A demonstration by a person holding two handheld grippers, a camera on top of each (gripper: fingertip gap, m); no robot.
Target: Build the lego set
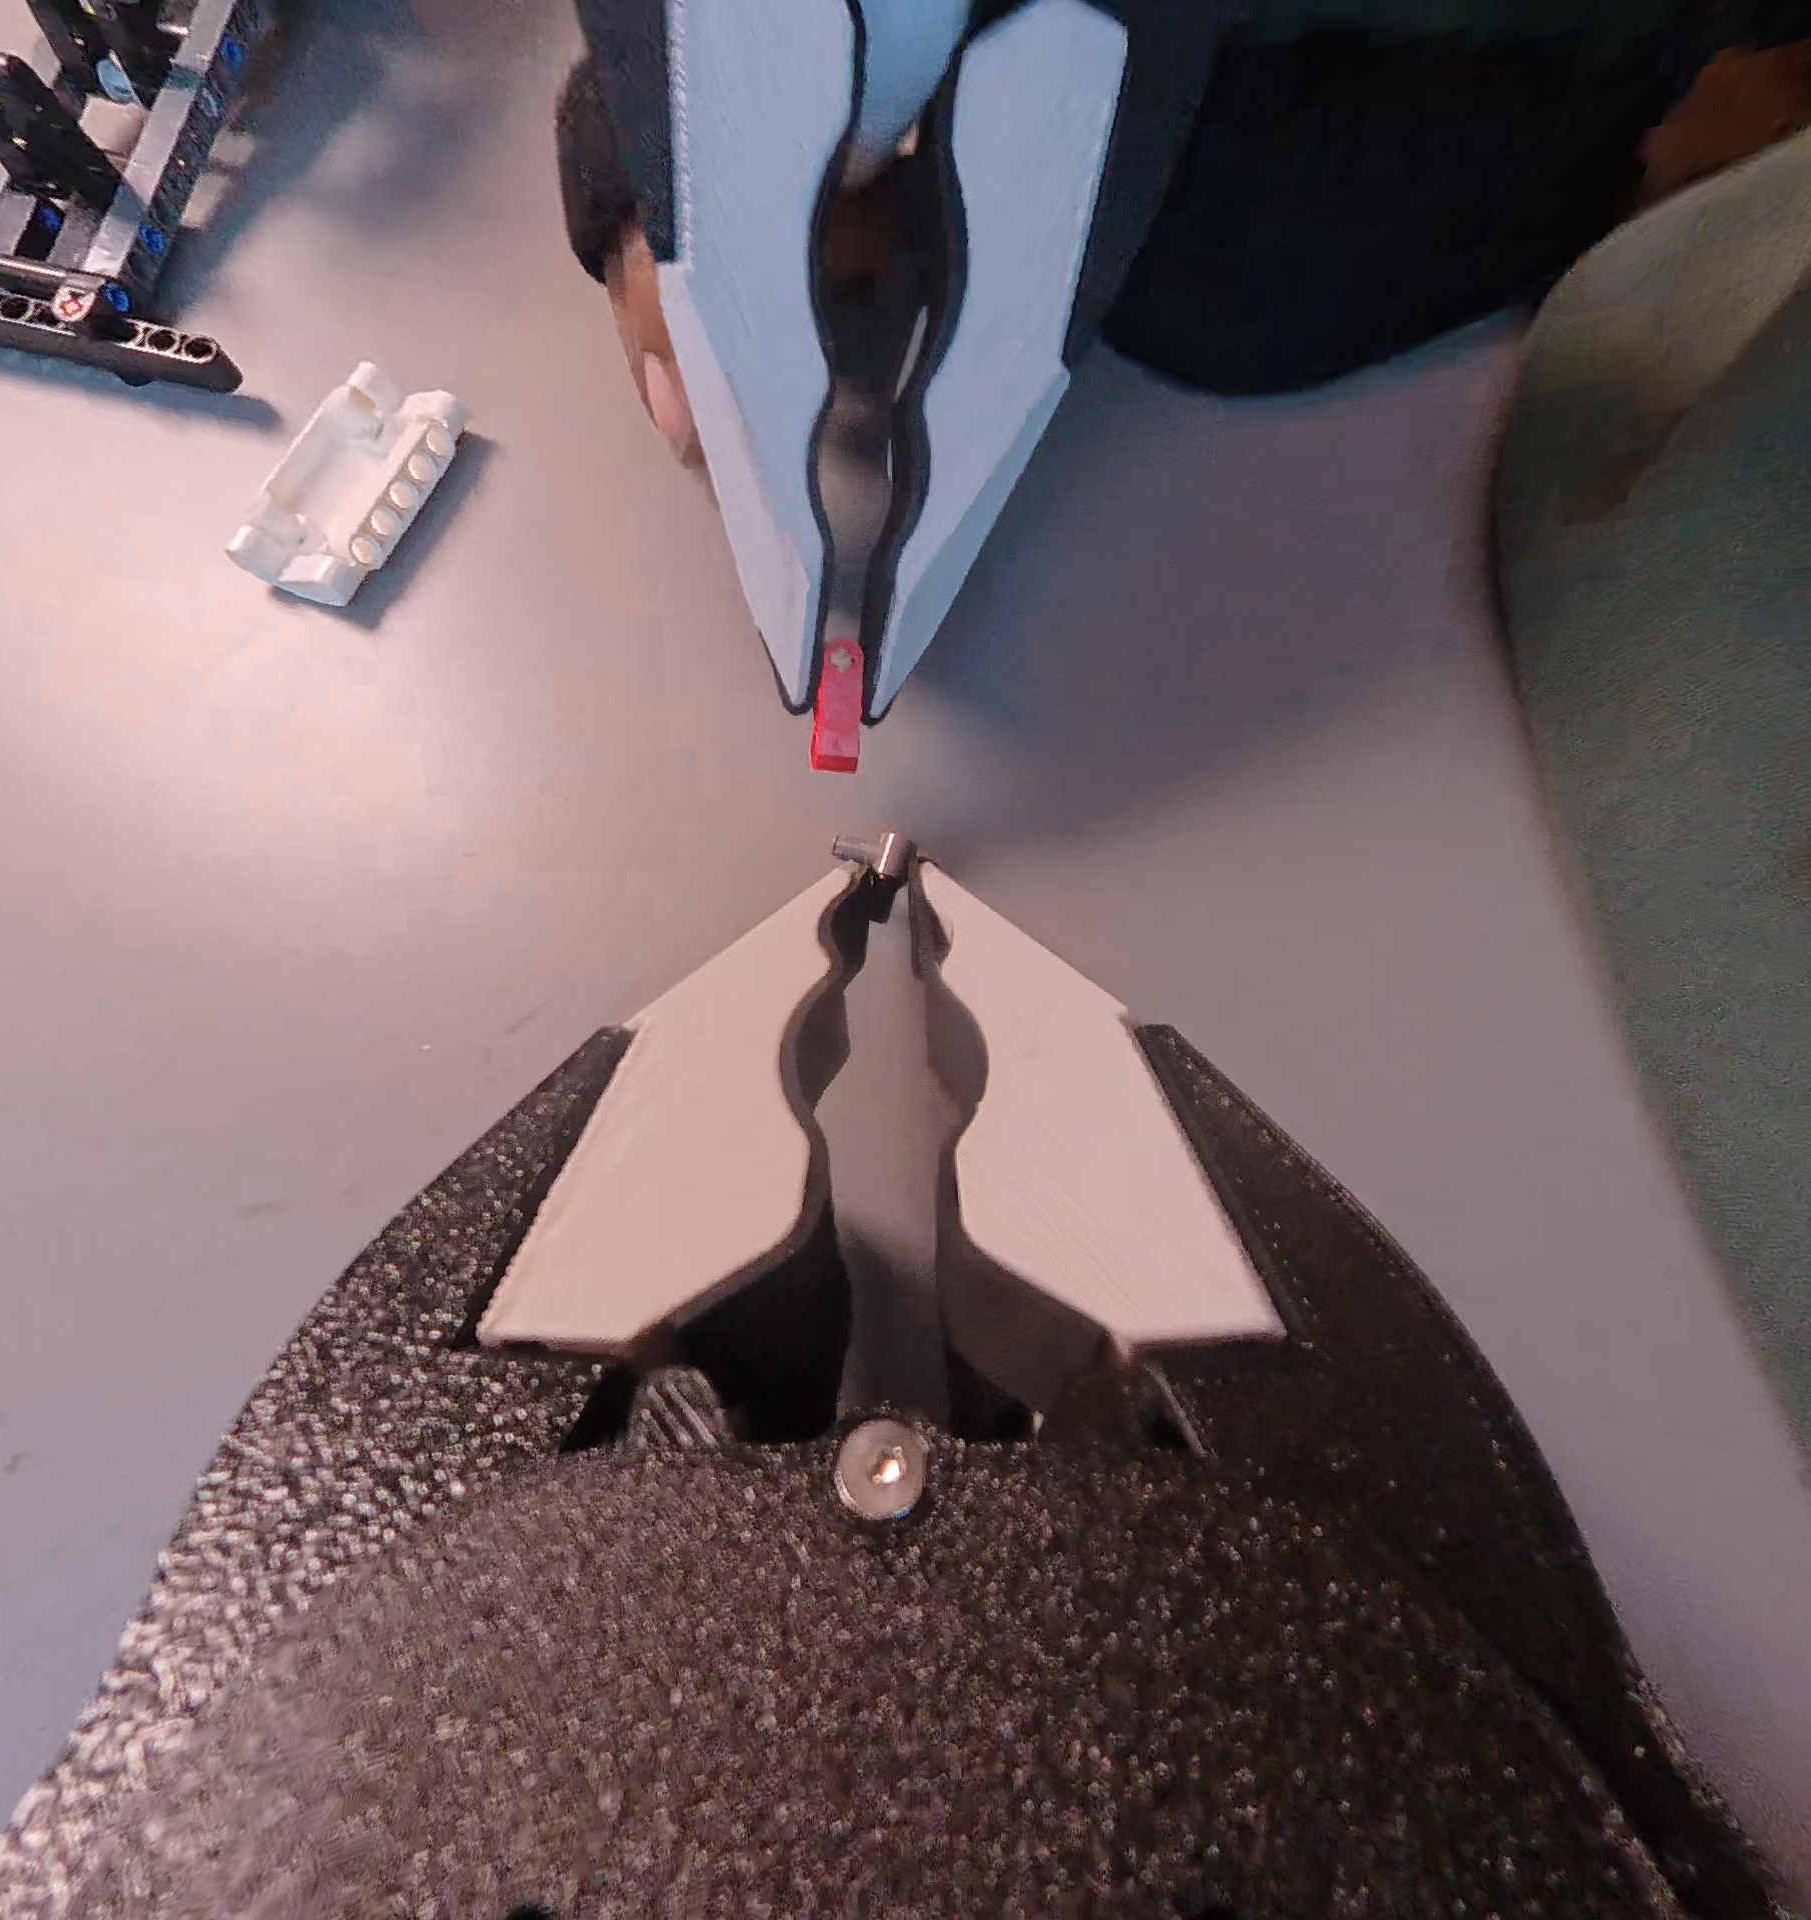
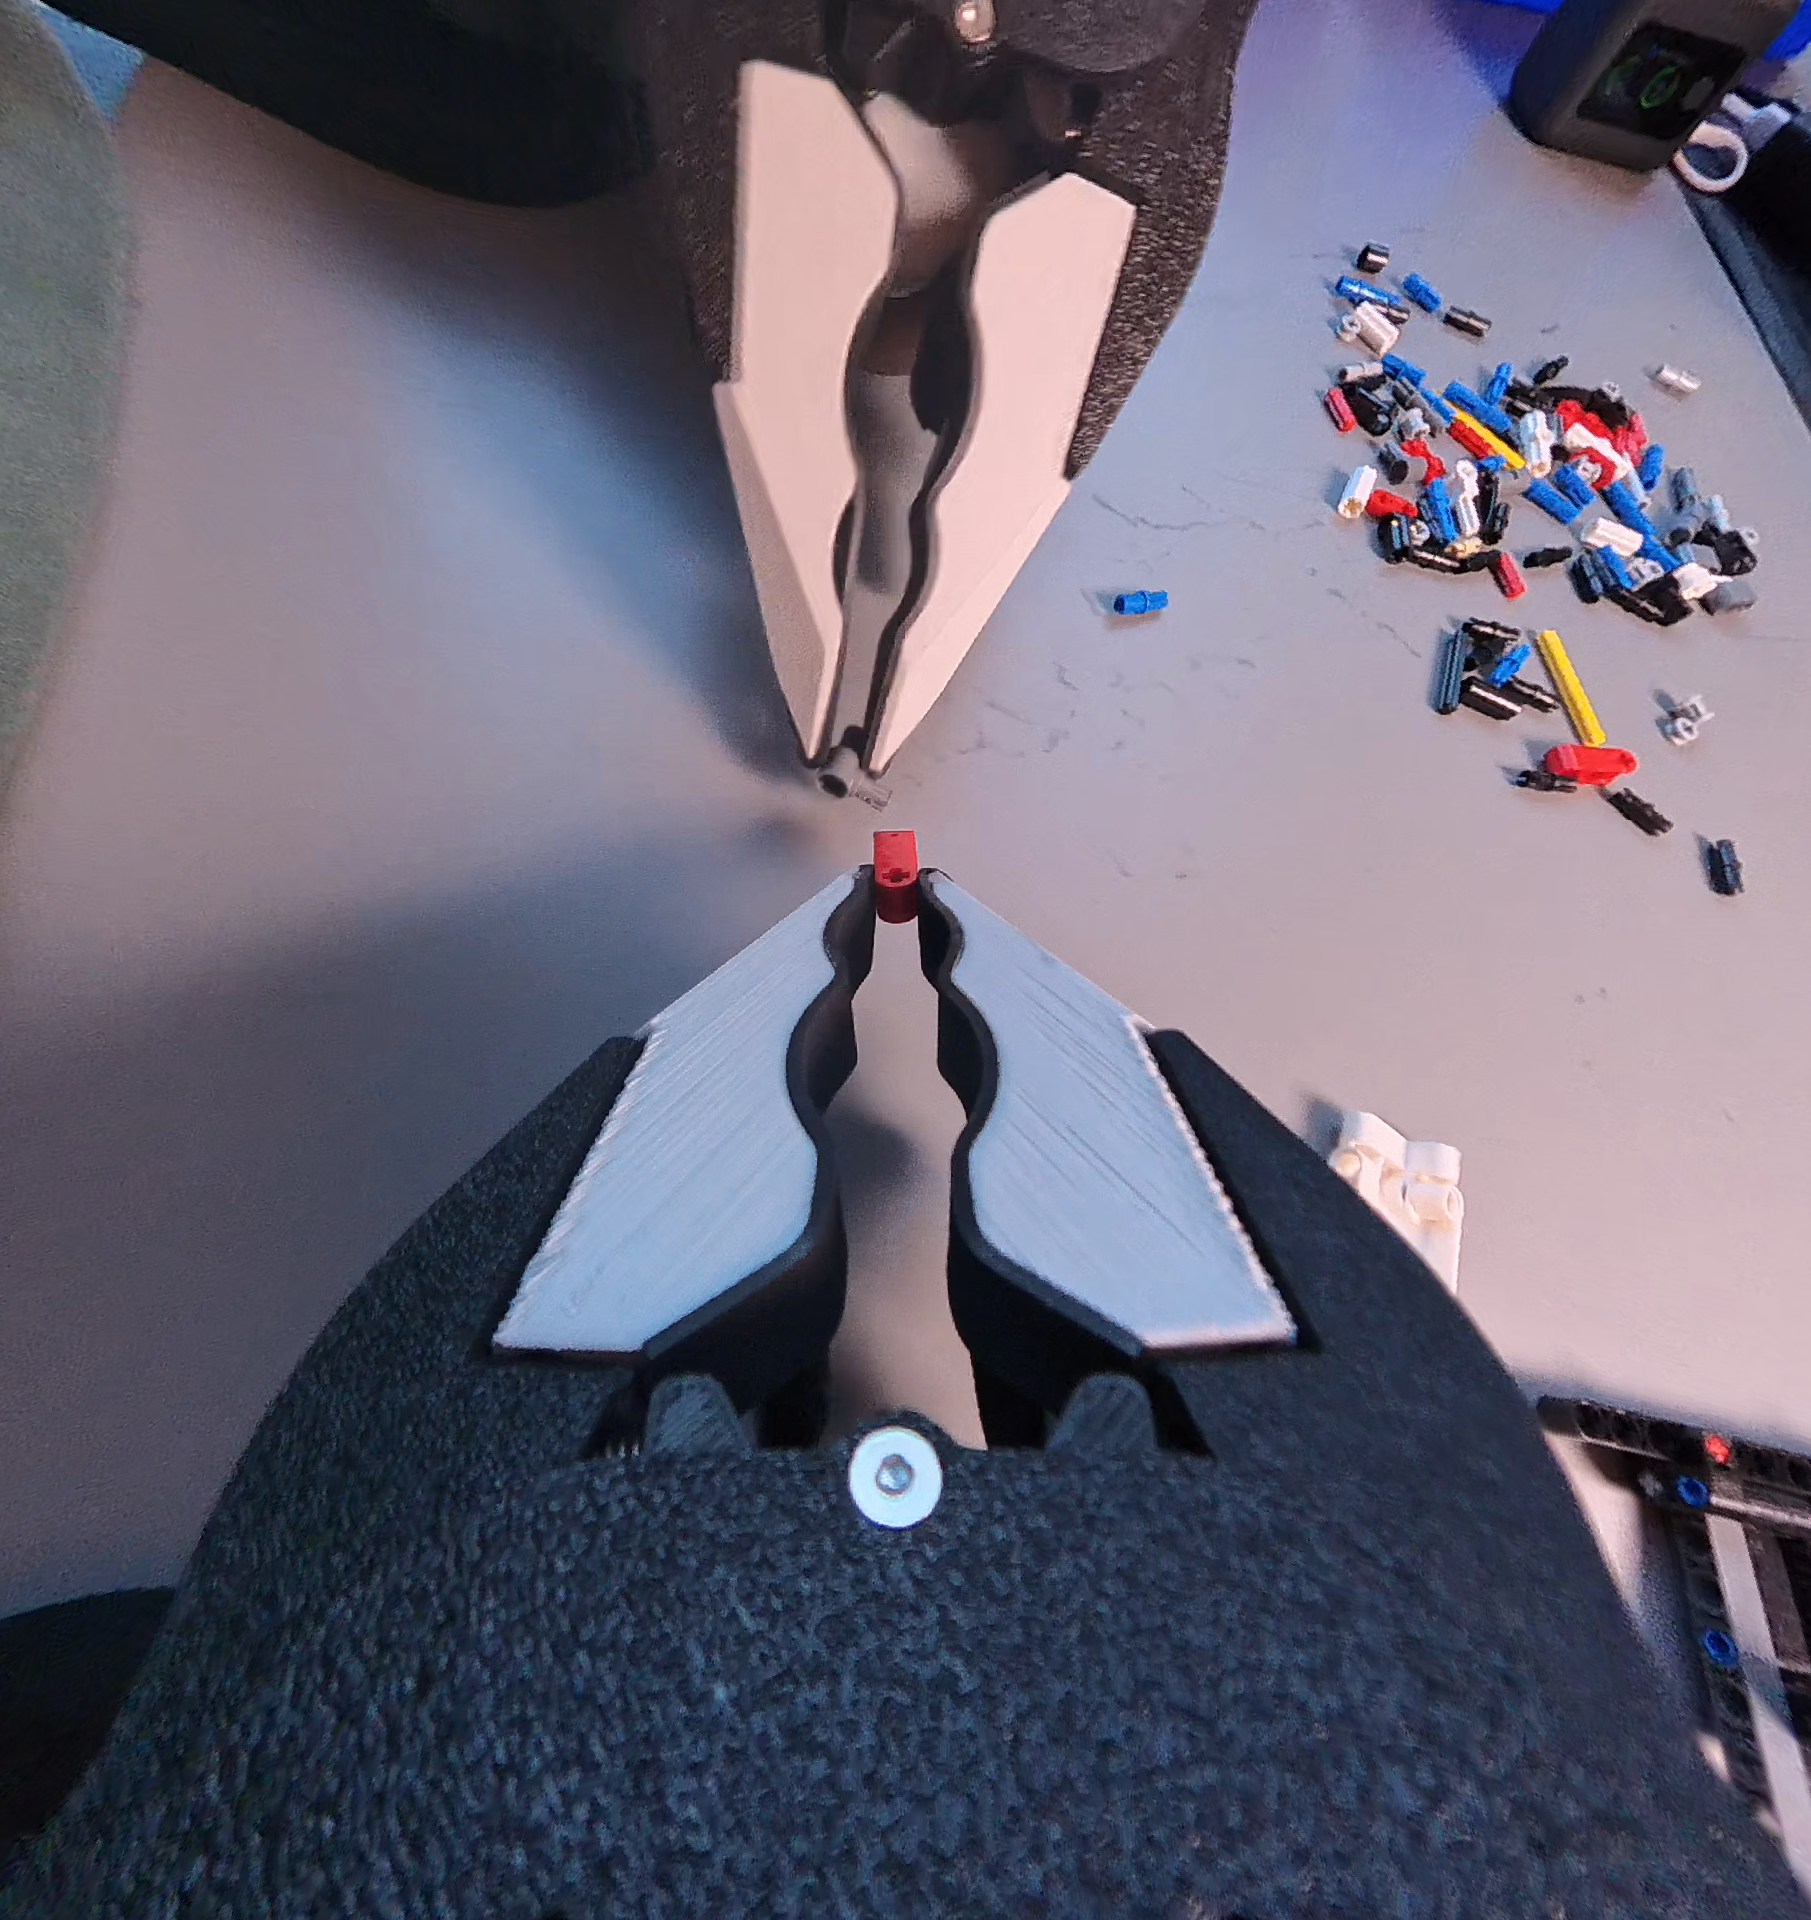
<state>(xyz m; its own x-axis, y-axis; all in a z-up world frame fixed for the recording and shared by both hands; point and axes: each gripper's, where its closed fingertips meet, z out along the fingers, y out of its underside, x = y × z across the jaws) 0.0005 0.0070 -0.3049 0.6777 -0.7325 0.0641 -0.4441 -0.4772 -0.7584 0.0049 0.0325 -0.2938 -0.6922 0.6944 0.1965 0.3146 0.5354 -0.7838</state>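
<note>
My left gripper (image 1: 877, 871) is shut on a small grey pin connector (image 1: 873, 854) that sticks out past its tips. My right gripper (image 2: 894, 878) is shut on a small red connector piece (image 2: 894, 871). The two grippers face each other tip to tip above the grey table, a short gap apart. In the left wrist view the right gripper (image 1: 839, 701) comes down from the top with the red piece (image 1: 839, 717). In the right wrist view the left gripper (image 2: 847, 767) comes down with the grey pin (image 2: 851, 784).
A black and grey Technic frame (image 1: 59, 208) stands at the far left, also low right in the right wrist view (image 2: 1753, 1558). A white panel piece (image 1: 355, 483) lies beside it. A heap of loose small parts (image 2: 1535, 488) and a lone blue pin (image 2: 1140, 602) lie on the table. A green chair (image 1: 1711, 520) borders the table. The tips of both grippers are at nearly the same place.
</note>
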